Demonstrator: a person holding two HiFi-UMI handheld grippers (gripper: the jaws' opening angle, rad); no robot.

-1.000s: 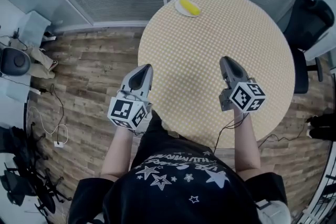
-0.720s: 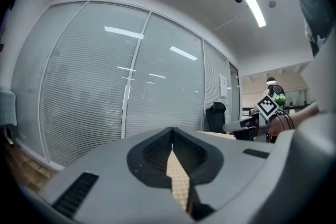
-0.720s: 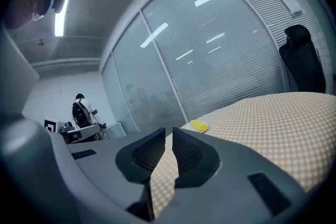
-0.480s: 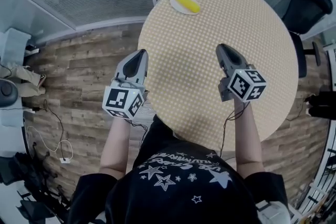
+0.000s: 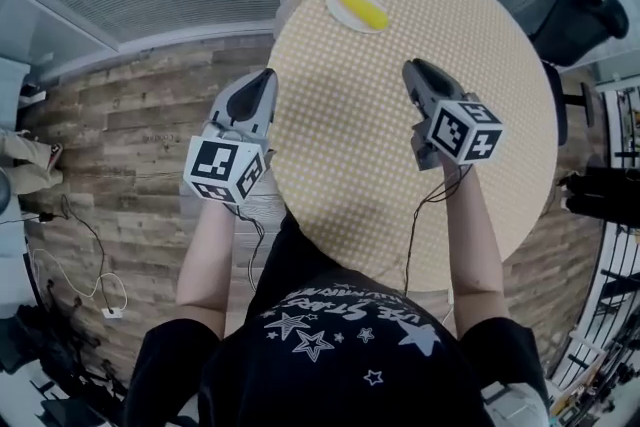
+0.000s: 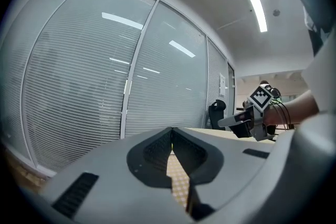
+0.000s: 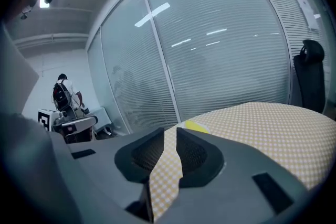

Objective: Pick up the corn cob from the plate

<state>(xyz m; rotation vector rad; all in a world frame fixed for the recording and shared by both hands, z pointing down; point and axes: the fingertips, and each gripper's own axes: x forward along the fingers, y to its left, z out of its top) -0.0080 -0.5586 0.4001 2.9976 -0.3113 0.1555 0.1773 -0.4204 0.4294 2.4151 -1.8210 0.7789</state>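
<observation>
Evidently left gripper [image 5: 267, 74], right gripper [image 5: 409, 66] are closed, empty.

Corn cob [image 5: 362, 8] on plate [image 5: 337, 12], table [image 5: 350, 140] far side

The corn cob [image 5: 361, 8] is short and bright yellow, and it lies on its side, slanting from upper left to lower right across a small, pale, oval plate [image 5: 340, 14]. It covers much of the plate, leaving bare rim mostly on the lower left. The plate sits flat near the far edge of the round, yellow-checked surface [image 5: 350, 145], in the upper middle of the head view.
</observation>
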